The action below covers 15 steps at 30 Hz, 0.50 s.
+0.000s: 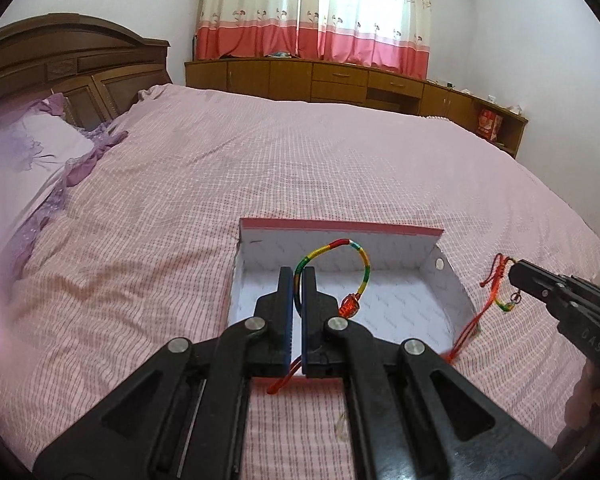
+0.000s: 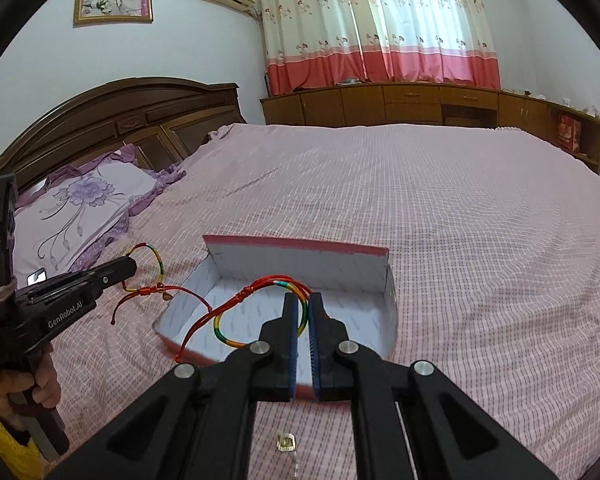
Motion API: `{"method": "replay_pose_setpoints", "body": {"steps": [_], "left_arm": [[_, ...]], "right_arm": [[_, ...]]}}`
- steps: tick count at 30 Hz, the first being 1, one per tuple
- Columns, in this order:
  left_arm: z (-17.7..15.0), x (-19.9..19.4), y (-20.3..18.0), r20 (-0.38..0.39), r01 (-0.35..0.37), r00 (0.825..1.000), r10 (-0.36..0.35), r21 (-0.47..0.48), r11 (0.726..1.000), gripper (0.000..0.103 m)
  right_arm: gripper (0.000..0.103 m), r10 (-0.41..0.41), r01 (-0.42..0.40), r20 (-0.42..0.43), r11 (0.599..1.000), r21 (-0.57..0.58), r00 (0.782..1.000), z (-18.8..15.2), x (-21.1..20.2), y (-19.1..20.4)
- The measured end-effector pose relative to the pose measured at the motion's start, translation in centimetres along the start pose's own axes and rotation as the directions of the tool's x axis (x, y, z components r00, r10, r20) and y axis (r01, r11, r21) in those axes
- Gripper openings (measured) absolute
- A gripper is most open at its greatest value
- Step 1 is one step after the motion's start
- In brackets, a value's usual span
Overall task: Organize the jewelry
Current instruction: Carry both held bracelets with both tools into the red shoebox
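Two rainbow-and-red woven cord bracelets hang above the open white cardboard box with pink rim (image 1: 380,292) on the pink checked bedspread (image 1: 260,168): the left gripper (image 1: 298,276) pinches one bracelet (image 1: 340,256), the right gripper (image 2: 304,304) clamps the other (image 2: 260,292), both nearly closed.

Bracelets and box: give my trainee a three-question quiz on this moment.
1. True or false: each tongs grips a braided bracelet.
2. What is inside the open box: A) nothing B) a watch C) coins?
3. What small object lies on the bedspread below the right tongs?

Key
1. True: left tongs hold the left bracelet, right tongs the right bracelet.
2. A
3. A small ring-like trinket.
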<state>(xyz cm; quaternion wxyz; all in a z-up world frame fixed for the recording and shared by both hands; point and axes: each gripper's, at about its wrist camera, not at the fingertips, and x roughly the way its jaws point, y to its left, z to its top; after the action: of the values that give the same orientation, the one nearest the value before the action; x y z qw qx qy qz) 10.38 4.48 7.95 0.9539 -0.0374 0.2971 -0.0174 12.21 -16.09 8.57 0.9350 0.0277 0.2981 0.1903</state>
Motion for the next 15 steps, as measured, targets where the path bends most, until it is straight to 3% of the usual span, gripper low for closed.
{"method": "replay_pose_setpoints", "body": {"steps": [15], "left_arm": [[0.8,9.0,-0.1,-0.092,-0.001,0.996,0.001,-0.008,1.0,0.0]], "right_arm": [[0.006,-0.027,0.031,-0.093,0.999,0.032,0.995,1.6,9.7,-2.6]]}}
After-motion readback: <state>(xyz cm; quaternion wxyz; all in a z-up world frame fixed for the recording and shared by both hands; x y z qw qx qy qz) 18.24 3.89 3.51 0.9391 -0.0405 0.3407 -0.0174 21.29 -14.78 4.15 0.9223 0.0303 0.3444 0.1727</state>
